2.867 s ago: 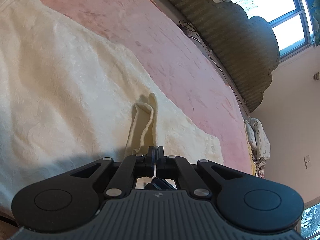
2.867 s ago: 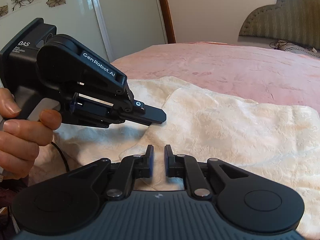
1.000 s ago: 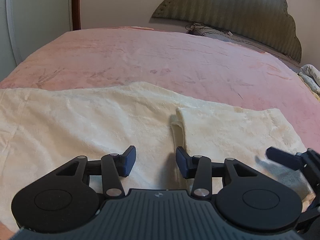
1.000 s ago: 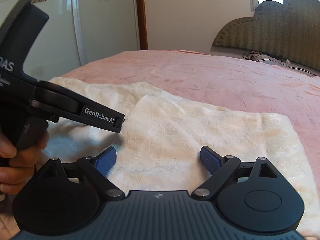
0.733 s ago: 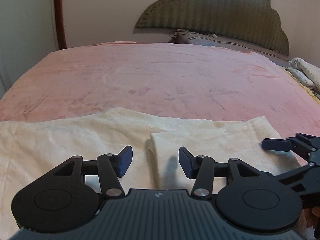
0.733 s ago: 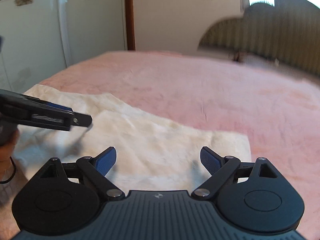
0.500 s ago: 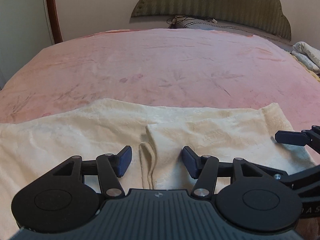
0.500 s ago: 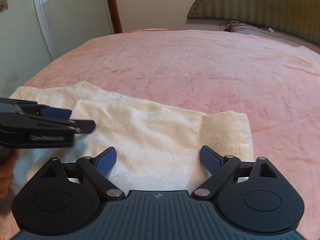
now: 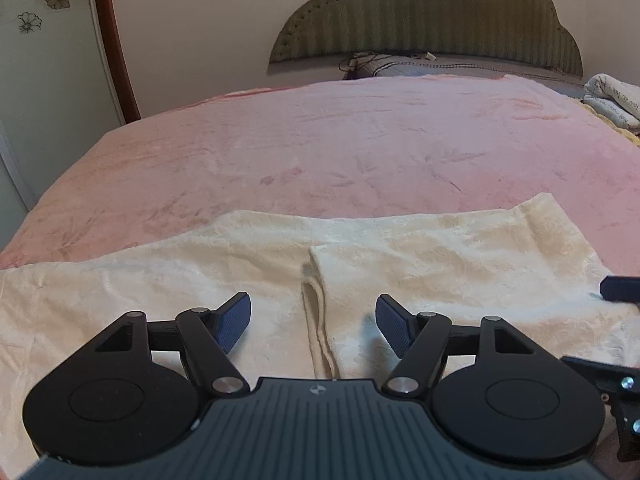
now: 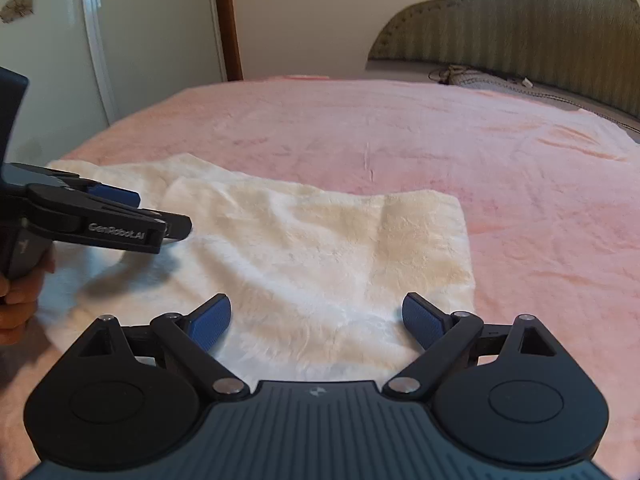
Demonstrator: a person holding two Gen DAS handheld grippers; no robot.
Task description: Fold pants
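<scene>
A: Where are the pants (image 9: 420, 264)?
B: Flat on the pink bed (image 9: 360, 152), one end already folded over; the doubled edge lies right ahead of the left gripper (image 9: 313, 322).
A: Fingers?
B: Left jaws are opening, nothing between them but cloth lying below. Right gripper (image 10: 316, 322) spread wide, empty, hovering over the folded part.
A: Handling?
B: Looks like soft, light plush: limp, will sag and shift. I'd pinch both layers at the corners of the folded edge, one gripper each.
</scene>
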